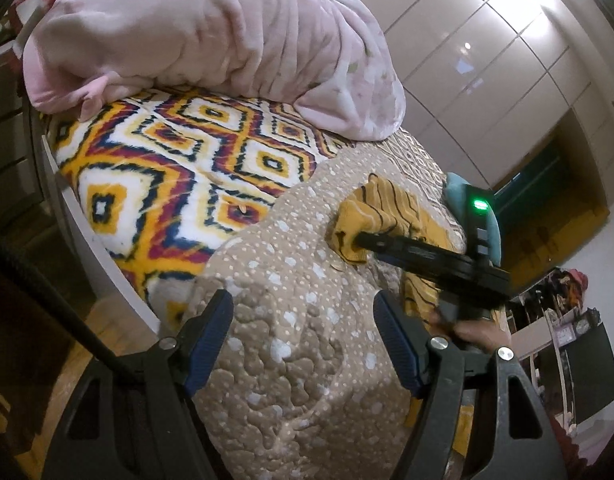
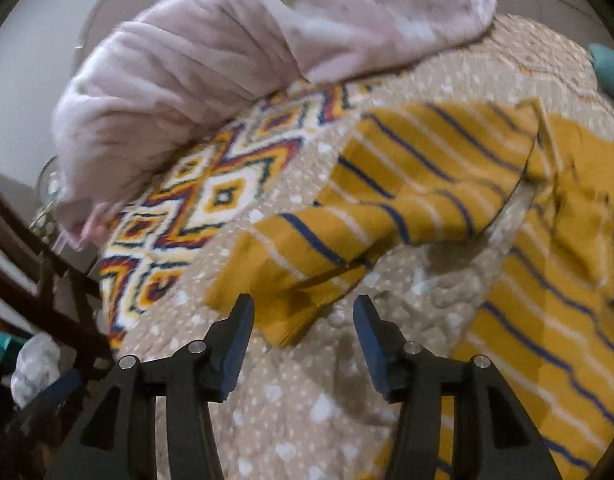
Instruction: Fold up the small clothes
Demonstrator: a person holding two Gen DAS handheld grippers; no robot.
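Observation:
A mustard-yellow garment (image 2: 547,264) with navy and white stripes lies crumpled on the beige dotted quilt (image 2: 299,404). One of its sleeves (image 2: 347,216) stretches toward the lower left of the right wrist view. My right gripper (image 2: 303,301) is open just above the quilt, and the sleeve's cuff end reaches in between its fingers without either pad pressing on it. In the left wrist view the garment (image 1: 379,204) sits at the right, with a right gripper finger (image 1: 391,246) laid over its near end. My left gripper (image 1: 302,298) hangs open over bare quilt (image 1: 291,360), left of the garment and holding nothing.
A bunched pink blanket (image 1: 211,32) lies at the bed's far side on a bright diamond-patterned cover (image 1: 179,168). A teal item (image 1: 455,188) sits beyond the garment. The bed edge and wooden floor (image 1: 107,320) are to the left. Glossy wardrobe doors (image 1: 487,60) stand behind. A hand (image 1: 479,332) holds the right gripper.

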